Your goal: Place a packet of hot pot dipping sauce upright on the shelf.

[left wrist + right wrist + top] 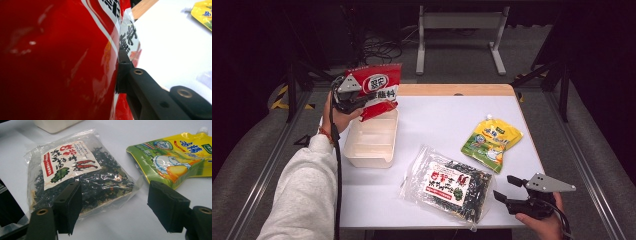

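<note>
My left gripper (362, 102) is shut on a red snack packet (379, 87) and holds it up over the far end of a white plastic tub (354, 152). The packet's glossy red face (55, 62) presses against the one jaw that shows in the left gripper view. My right gripper (504, 189) stands open near the table's front right edge, its jaws wide apart with nothing between them. Just ahead of it lies a clear bag of dark dried seaweed (82, 175) (452, 184). A yellow-green spouted pouch (492, 142) (175, 157) lies flat beyond it.
The white table (437, 120) has a wooden strip along its far edge. Metal frame legs and cables stand on the floor behind it. Bare tabletop stretches between the tub and the pouch.
</note>
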`<act>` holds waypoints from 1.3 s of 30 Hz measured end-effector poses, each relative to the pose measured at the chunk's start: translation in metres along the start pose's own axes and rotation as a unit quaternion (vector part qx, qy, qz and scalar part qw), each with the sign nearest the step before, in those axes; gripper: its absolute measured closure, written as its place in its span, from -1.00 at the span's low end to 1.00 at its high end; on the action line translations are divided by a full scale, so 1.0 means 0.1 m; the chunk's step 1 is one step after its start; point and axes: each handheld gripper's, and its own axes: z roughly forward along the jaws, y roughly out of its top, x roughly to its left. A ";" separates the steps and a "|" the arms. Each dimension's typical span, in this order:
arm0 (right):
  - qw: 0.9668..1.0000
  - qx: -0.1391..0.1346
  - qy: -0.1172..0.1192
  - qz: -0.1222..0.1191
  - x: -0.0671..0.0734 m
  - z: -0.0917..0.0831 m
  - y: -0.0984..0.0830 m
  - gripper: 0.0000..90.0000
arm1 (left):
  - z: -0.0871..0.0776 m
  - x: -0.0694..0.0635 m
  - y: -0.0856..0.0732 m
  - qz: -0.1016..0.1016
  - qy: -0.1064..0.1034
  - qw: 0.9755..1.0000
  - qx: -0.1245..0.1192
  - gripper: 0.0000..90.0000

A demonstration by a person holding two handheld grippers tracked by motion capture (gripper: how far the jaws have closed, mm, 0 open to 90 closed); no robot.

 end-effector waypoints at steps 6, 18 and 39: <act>1.000 0.001 0.001 -0.003 0.01 0.00 0.00 -0.36 | 0.06 0.00 -0.05 -0.019 -0.010 1.000 -0.004 0.97; 1.000 0.008 0.011 -0.009 0.05 0.05 0.00 -0.38 | 0.14 0.02 -0.16 -0.043 0.002 0.999 0.006 0.76; 1.000 0.013 0.010 -0.019 0.06 0.11 0.04 -0.36 | -0.03 0.02 -0.57 -0.088 0.013 0.996 0.017 0.78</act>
